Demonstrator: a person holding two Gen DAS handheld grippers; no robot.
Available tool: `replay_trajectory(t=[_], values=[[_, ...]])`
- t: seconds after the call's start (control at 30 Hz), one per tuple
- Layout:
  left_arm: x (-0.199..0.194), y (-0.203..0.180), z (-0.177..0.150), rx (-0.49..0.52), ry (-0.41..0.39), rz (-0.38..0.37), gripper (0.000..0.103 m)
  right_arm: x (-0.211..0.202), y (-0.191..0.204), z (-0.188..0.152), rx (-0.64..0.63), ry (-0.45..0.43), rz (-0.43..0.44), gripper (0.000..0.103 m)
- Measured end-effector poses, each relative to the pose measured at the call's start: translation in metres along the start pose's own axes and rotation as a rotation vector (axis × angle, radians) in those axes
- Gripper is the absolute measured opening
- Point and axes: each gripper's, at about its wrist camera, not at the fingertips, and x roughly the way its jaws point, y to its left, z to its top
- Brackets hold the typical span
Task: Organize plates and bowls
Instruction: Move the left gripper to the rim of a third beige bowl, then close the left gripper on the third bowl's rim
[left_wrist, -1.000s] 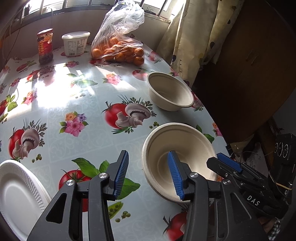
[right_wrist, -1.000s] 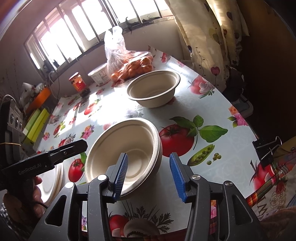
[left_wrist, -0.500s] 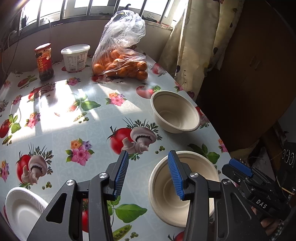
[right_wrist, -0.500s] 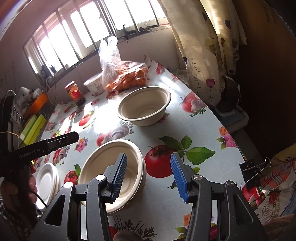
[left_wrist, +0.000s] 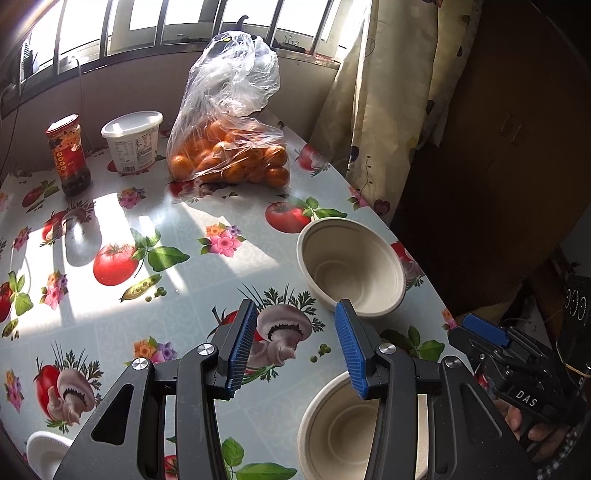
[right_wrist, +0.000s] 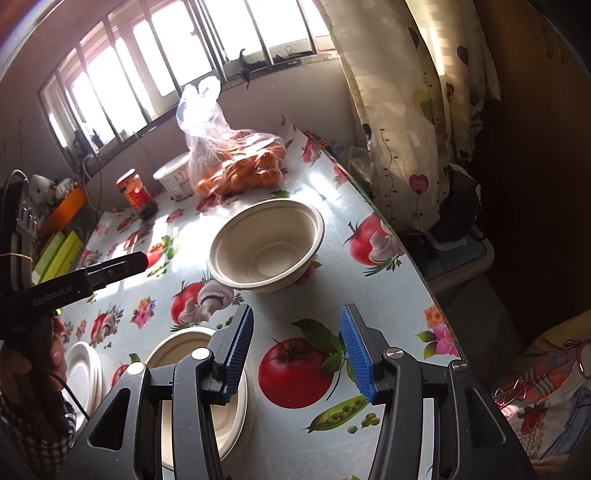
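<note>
A beige paper bowl (left_wrist: 352, 267) stands upright near the table's right edge; it also shows in the right wrist view (right_wrist: 266, 245). A second beige bowl (left_wrist: 340, 432) sits nearer, partly behind my fingers, and shows in the right wrist view (right_wrist: 192, 373). White plates (right_wrist: 86, 373) are stacked at the near left, with an edge in the left wrist view (left_wrist: 44, 452). My left gripper (left_wrist: 295, 347) is open and empty above the tablecloth. My right gripper (right_wrist: 297, 347) is open and empty, above the table between the two bowls.
A bag of oranges (left_wrist: 229, 147), a white tub (left_wrist: 133, 142) and a red-labelled jar (left_wrist: 68, 155) stand at the far end by the window. A curtain (left_wrist: 388, 92) hangs at the right. The table edge (right_wrist: 413, 258) curves along the right.
Both grippers have drawn back and up from the near bowl, which they straddled a second ago. The far bowl now lies just ahead of the fingertips. Both stay open.
</note>
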Motion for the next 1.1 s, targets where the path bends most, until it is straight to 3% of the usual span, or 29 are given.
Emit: replay_trajectory(t=[0.37, 0.63, 0.9, 1.1], values=[[0.035, 0.002, 0.024, -0.001, 0.041, -0.015, 0.046, 0.017, -0.039, 0.022, 0.034, 0.054, 0.023, 0.049], [0.055, 0.002, 0.027, -0.018, 0.078, -0.039, 0.046, 0.026, -0.042, 0.023, 0.062, 0.072, 0.056, 0.049], [0.066, 0.000, 0.028, -0.020, 0.091, -0.037, 0.044, -0.034, -0.138, 0.021, 0.051, 0.080, 0.067, 0.045], [0.074, 0.000, 0.028, -0.018, 0.103, -0.028, 0.032, -0.034, -0.135, 0.018, 0.046, 0.084, 0.058, 0.037]])
